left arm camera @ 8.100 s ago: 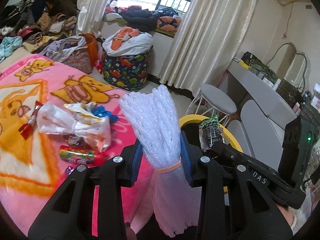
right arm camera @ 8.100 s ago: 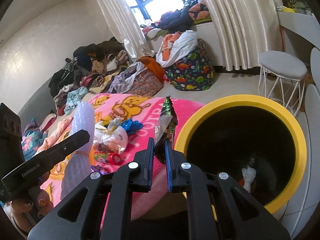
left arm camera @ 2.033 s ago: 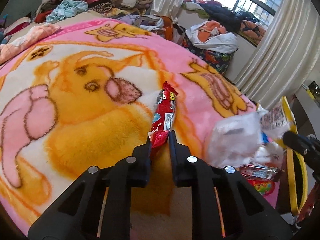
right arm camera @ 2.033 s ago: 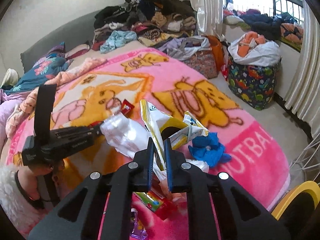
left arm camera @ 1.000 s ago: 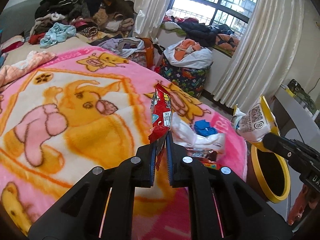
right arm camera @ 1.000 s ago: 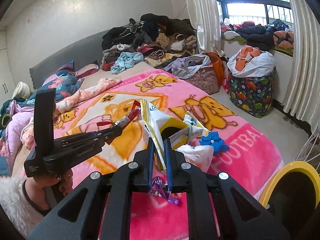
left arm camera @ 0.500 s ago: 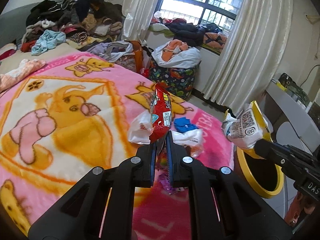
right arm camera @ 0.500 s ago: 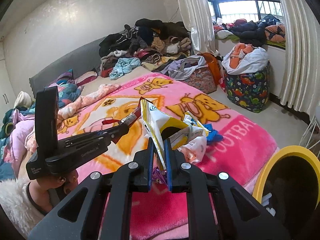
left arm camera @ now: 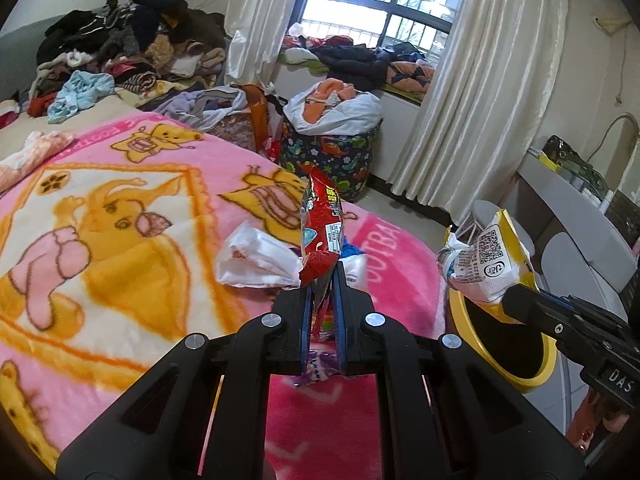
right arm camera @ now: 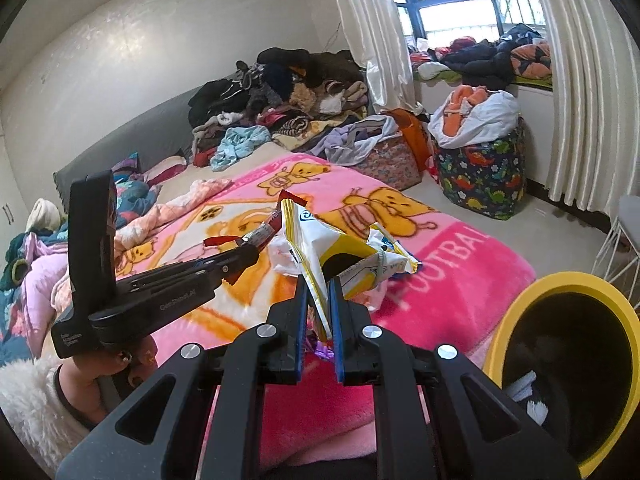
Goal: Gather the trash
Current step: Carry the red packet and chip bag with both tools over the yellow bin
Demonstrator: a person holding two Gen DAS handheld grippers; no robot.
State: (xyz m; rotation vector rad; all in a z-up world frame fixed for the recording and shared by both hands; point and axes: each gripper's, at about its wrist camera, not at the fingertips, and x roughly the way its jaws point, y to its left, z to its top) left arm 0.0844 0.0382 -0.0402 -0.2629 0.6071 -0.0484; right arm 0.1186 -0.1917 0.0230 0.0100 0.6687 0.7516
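My left gripper (left arm camera: 322,280) is shut on a red snack wrapper (left arm camera: 322,220) and holds it upright above the pink blanket. It also shows in the right wrist view (right arm camera: 244,254). My right gripper (right arm camera: 318,292) is shut on a yellow and white snack bag (right arm camera: 340,248), which also shows in the left wrist view (left arm camera: 486,258), just above the bin's near rim. The black bin with a yellow rim (right arm camera: 532,292) stands on the floor at the right and holds some white trash. A white plastic bag (left arm camera: 256,260) and other wrappers lie on the blanket (left arm camera: 120,208).
A floral hamper (left arm camera: 332,160) full of clothes stands by the curtain. A heap of clothes (right arm camera: 280,96) covers the far bed. A white stool (right arm camera: 628,216) and a grey desk (left arm camera: 560,196) stand to the right of the bin.
Both grippers have moved right, away from the trash pile and toward the bin, each still holding its wrapper. The bin is closer and larger in both views.
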